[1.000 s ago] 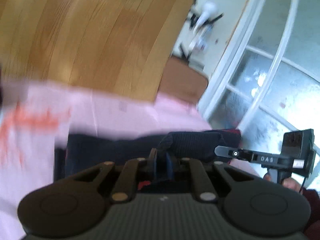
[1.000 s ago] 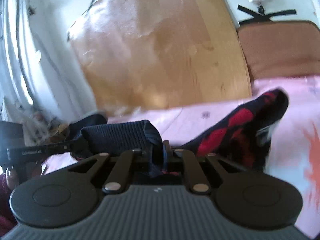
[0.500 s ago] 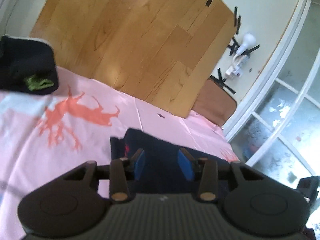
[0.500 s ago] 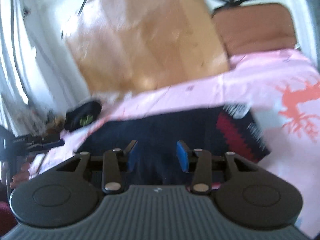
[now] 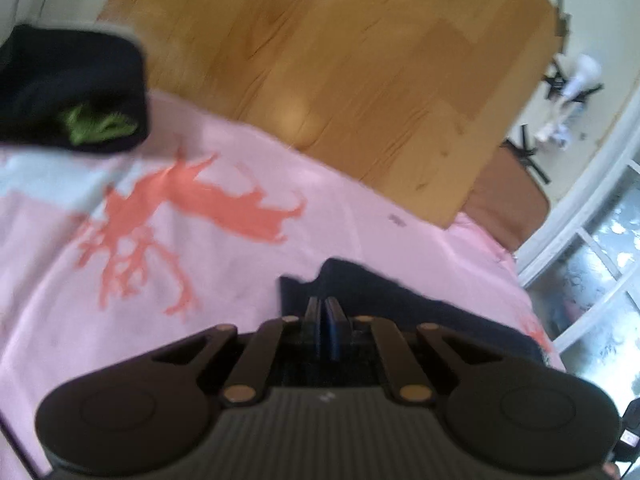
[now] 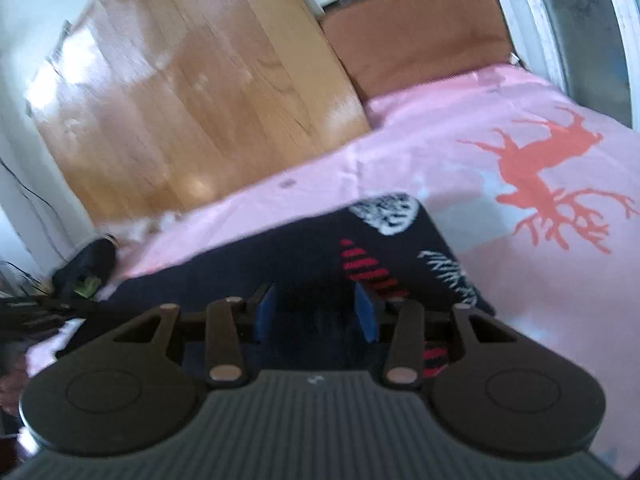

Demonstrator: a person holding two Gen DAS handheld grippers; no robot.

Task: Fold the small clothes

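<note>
Your left claw is clenched, its two blue pads pressed together with no cloth showing between them, and it hangs over the near edge of the dark garment. Whether the tips touch the cloth you cannot tell from the blurred left view. That garment lies flat on the pink sheet, low and right of centre in your left view, just beyond the claw. Farther off on the sheet, at the upper left, sits a second dark bundle with a green patch showing at its front, well apart from the garment you are working. A coral deer print lies on the sheet between the two. Your right claw is released but its jaws are closing, the blue pads standing apart with the dark garment lying beneath and between them; the pads do not press on it. In the right view the garment spreads flat across the sheet, showing red stripes, white lettering and a white patterned patch at its far right corner. The second bundle appears at the far left edge there. A wooden board and a brown cushion stand behind the bed.
</note>
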